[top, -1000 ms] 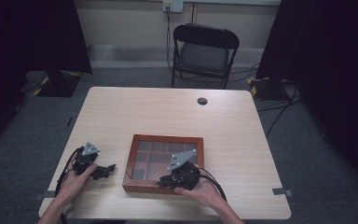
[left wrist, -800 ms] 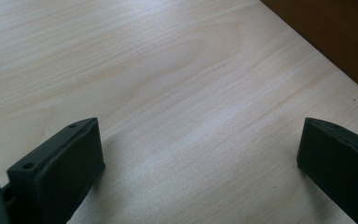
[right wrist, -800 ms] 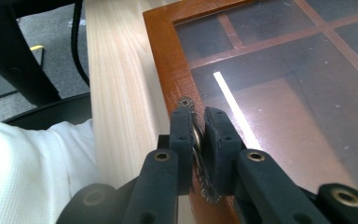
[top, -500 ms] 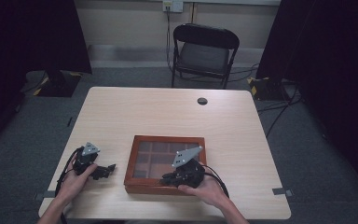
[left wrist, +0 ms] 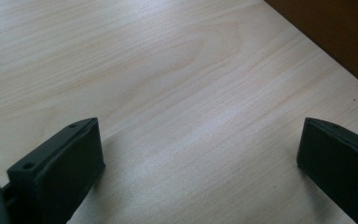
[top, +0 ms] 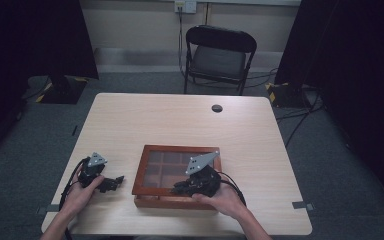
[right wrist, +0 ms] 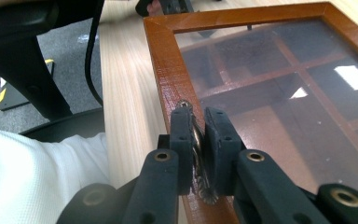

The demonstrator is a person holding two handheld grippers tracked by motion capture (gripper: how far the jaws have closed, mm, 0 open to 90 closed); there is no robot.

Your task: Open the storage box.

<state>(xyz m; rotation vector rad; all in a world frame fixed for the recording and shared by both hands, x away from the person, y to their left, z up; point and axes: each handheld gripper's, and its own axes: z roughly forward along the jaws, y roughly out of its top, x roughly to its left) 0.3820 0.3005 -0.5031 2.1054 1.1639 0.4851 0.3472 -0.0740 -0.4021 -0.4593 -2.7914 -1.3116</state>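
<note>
A shallow wooden box point(top: 140, 172) with a glass lid over several compartments lies near the table's front edge. My right gripper point(top: 178, 189) rests on its front rim. In the right gripper view the right gripper point(right wrist: 198, 116) is shut on a small brass latch point(right wrist: 197, 140) fixed to the lid's reddish frame point(right wrist: 168, 70). My left gripper point(top: 117, 181) lies on the table just left of the box and points at it. In the left gripper view the left gripper point(left wrist: 200, 158) is open over bare wood, with a corner of the box point(left wrist: 335, 37) ahead.
A small black round disc point(top: 217, 108) sits in the tabletop near the far edge. A black folding chair point(top: 219, 55) stands behind the table. The pale wooden table point(top: 180, 125) stretches beyond the box. A white sleeve point(right wrist: 32, 177) is close on the right gripper's left.
The right hand and its gripper have shifted slightly away from the person along the box's front rim, still closed on the latch. The left gripper has stayed put.
</note>
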